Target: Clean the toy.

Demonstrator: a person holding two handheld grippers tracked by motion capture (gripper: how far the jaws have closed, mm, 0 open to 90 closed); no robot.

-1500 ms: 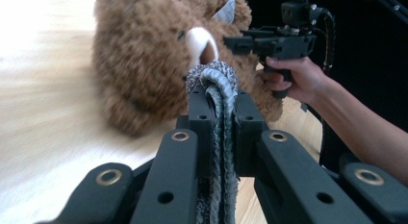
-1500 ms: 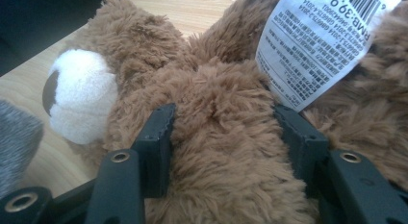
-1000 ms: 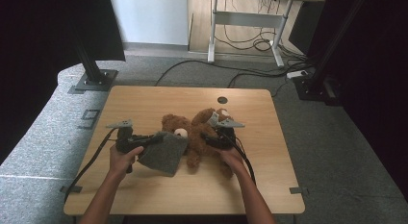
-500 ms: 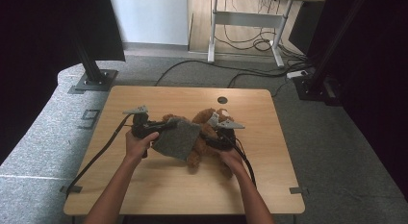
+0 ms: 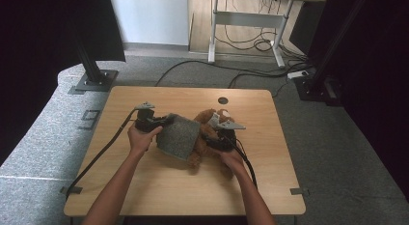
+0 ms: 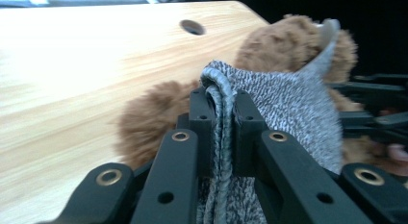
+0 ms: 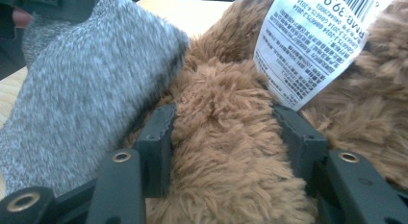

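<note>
Nearest the person, the right hand-held gripper clamps a plush limb of the brown teddy bear — fur bulging between its jaws. The left hand-held gripper pinches the folded edge of a grey knitted cloth, draped against the bear mid-bench, its white tag beyond.
</note>
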